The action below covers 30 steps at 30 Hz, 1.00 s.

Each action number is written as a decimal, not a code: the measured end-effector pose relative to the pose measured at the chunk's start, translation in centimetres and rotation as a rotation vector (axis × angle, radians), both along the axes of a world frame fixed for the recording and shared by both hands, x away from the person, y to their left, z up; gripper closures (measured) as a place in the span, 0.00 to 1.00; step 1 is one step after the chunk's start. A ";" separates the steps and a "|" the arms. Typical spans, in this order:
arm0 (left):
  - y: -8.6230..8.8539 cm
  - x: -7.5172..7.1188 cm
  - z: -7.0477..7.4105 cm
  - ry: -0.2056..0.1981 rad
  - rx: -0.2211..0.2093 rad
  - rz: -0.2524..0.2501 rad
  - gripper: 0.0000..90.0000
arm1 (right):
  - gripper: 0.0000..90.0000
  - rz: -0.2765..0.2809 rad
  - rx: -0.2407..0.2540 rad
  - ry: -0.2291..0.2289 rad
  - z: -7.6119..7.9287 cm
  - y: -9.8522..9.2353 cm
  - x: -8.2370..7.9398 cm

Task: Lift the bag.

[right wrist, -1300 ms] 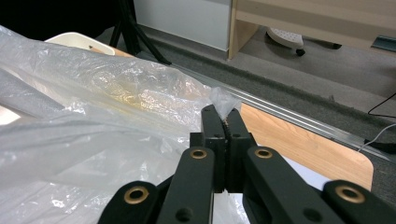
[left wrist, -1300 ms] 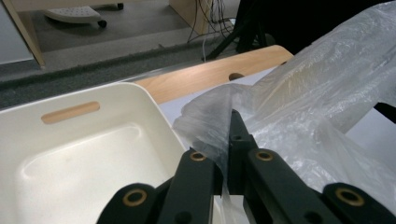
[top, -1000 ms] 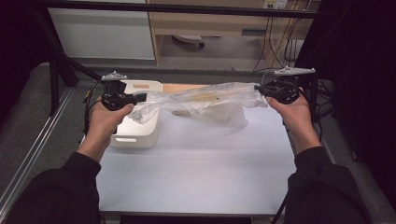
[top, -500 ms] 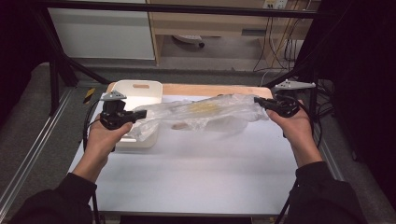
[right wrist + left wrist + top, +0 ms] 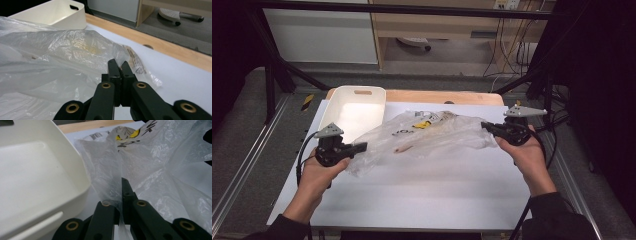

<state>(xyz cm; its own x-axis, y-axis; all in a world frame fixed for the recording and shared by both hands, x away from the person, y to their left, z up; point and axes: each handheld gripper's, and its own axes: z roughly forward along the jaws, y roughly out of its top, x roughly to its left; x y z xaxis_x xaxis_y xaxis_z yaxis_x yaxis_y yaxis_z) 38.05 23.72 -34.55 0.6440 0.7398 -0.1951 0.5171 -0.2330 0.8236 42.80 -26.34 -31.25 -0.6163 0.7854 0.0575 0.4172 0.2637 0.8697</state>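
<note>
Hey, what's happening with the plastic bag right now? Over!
Left gripper and right gripper both shut on the plastic bag, one each end. Bag stretched over the table. White bin just beside it.

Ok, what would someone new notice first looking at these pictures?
First, the crinkled clear plastic bag stretched across the middle of the white table, with yellow and black print near its top. The left gripper and right gripper are each shut on one end of it. Next, the white bin at the table's back left, just behind the bag.
</note>
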 end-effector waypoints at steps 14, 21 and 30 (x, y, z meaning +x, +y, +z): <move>-0.4 -5.8 -6.3 0.034 0.052 -0.054 0.97 | 1.00 -0.014 -0.005 0.081 -6.5 -0.2 -6.1; 0.0 -6.2 -7.0 0.053 0.046 -0.056 0.99 | 1.00 0.008 -0.032 0.088 -7.8 0.3 -7.2; 0.2 -6.7 -8.1 0.106 0.053 -0.090 1.00 | 1.00 0.008 -0.063 0.145 -9.8 -0.2 -8.4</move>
<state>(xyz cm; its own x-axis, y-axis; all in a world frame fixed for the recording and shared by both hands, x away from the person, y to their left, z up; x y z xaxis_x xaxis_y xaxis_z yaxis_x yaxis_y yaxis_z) 31.39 23.93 -42.62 0.6856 0.6914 -0.2279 0.5759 -0.3237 0.7507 34.44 -26.58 -41.00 -0.6115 0.7852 0.0970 0.5350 0.3201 0.7819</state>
